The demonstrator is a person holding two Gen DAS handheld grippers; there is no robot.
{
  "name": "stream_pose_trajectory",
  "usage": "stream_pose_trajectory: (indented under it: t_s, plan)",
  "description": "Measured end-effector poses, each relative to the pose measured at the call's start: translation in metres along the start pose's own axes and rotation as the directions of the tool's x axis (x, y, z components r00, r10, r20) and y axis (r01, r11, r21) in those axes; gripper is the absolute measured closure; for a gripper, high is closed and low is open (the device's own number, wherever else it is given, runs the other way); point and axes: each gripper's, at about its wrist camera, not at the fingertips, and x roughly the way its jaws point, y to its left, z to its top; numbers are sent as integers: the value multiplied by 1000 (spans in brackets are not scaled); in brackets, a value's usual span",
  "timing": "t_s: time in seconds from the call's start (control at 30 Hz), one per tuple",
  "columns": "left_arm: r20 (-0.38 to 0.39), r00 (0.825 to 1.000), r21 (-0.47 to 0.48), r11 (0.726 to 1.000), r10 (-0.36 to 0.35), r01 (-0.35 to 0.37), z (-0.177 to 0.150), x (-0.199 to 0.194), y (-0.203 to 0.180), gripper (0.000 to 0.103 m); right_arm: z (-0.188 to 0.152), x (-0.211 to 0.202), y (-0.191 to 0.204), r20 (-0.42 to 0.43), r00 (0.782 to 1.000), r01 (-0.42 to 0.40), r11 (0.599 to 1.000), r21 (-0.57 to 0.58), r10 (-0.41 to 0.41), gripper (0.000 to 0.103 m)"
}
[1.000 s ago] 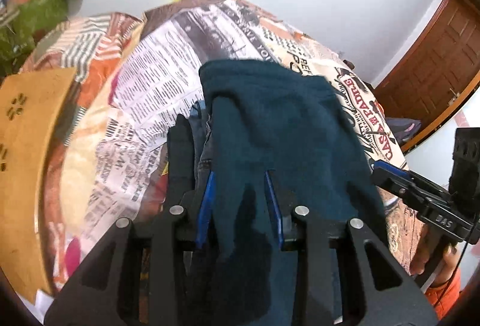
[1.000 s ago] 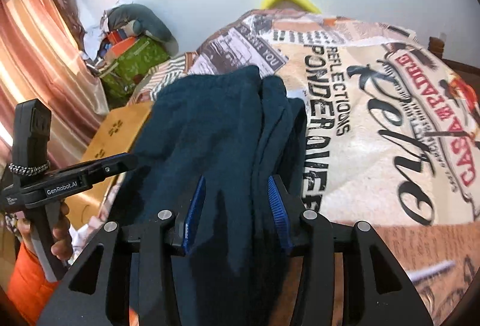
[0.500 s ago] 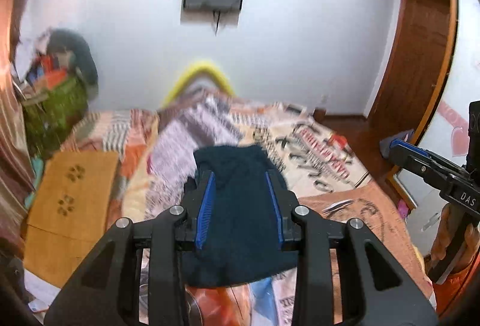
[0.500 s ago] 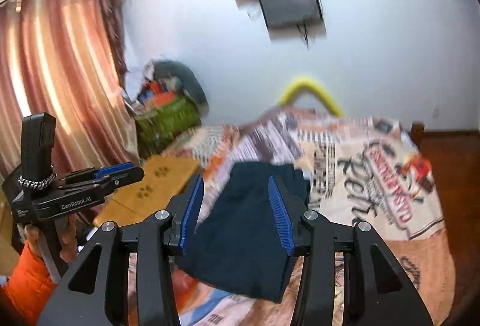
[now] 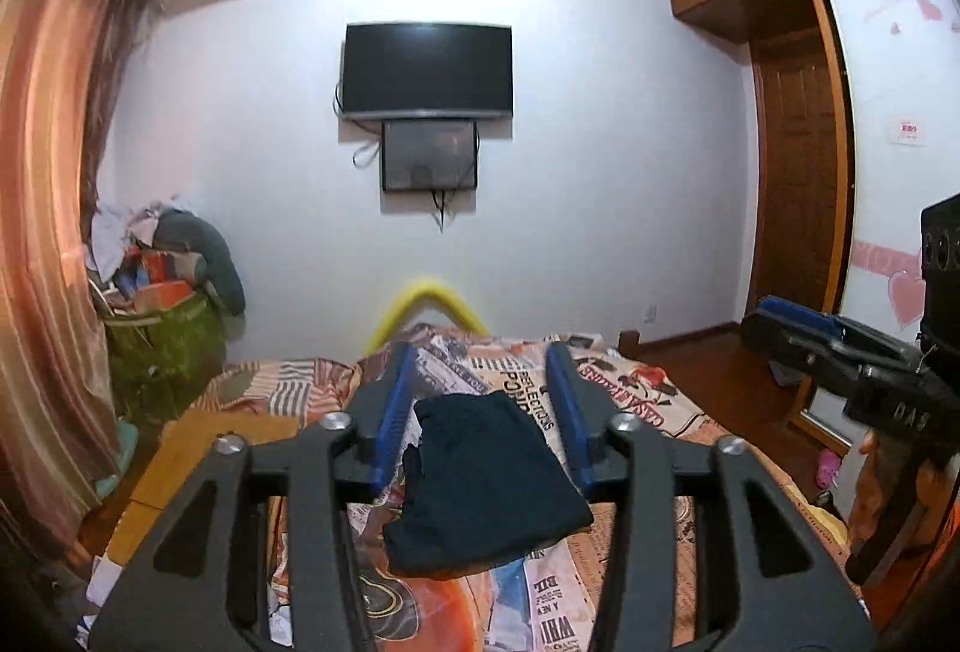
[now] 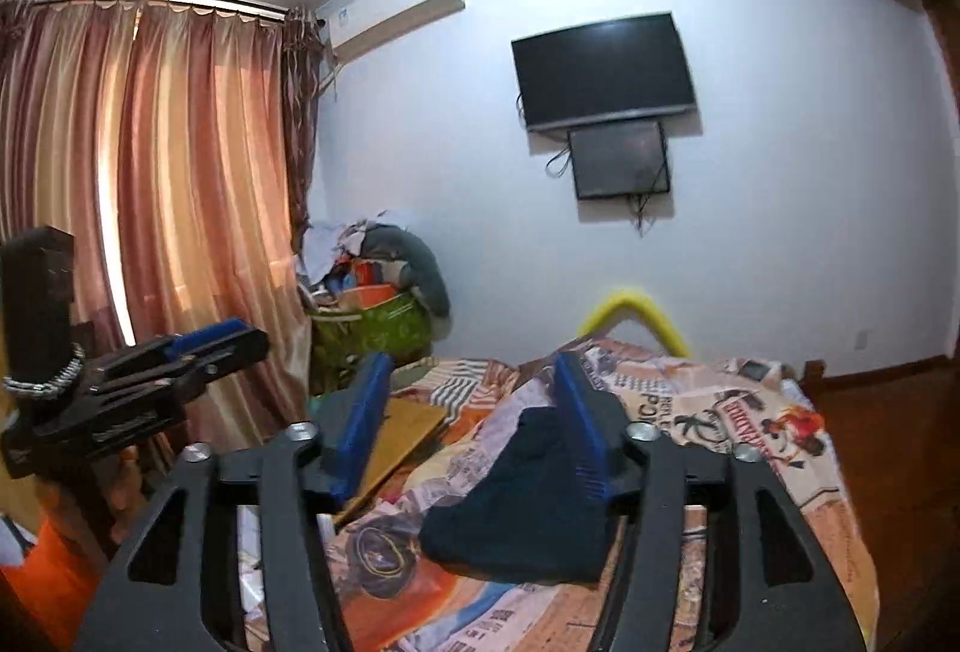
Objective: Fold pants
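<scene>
On bed (image 5: 648, 412): folded pants (image 5: 486, 478) | both grippers' fingers opening, empty

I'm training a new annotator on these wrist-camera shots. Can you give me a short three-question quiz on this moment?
1. True or false: the left gripper is clamped on the dark pants.
2. Where do the pants lie?
A) in the green basket
B) on the printed bedspread
C) on the floor
3. Fill in: above the small dark screen, the wall holds a ____.

Key
1. False: both the left gripper and the right gripper are opening, nothing between their fingers.
2. B: folded on the printed bedspread, away from the green basket.
3. Television.
</scene>
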Motion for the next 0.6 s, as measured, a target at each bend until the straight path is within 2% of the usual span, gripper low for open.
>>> stream_pose_trajectory:
  t_s: [0.07, 0.13, 0.2, 0.27, 0.33, 0.4, 0.6]
  plan:
    - [15, 1000, 0, 1000, -2, 2, -6, -10, -3, 49, -6, -5, 5, 16, 999, 28, 1000, -8, -28, 42]
    - [13, 1000, -9, 1000, -6, 6, -12, -15, -6, 41, -10, -11, 9, 20, 999, 40, 999, -2, -40, 35]
    - [4, 1000, -28, 999, -16, 16, -17, -16, -6, 33, -12, -16, 11, 35, 997, 62, 998, 8, -62, 21]
    - [9, 1000, -30, 1000, -8, 8, -22, -20, -8, 27, -11, -20, 14, 54, 994, 100, 995, -8, -100, 14]
    - [28, 999, -16, 1000, 21, -21, -25, -24, -11, 8, -10, -20, 18, 58, 991, 118, 993, -23, -117, 7]
    - [51, 998, -10, 999, 37, -37, -28, -30, -12, 4, -9, -21, 18, 57, 991, 125, 992, -25, -123, 0]
    - [56, 998, -2, 999, 40, -40, -32, -33, -17, 0, -13, -21, 16, 46, 989, 141, 990, -14, -141, 0]
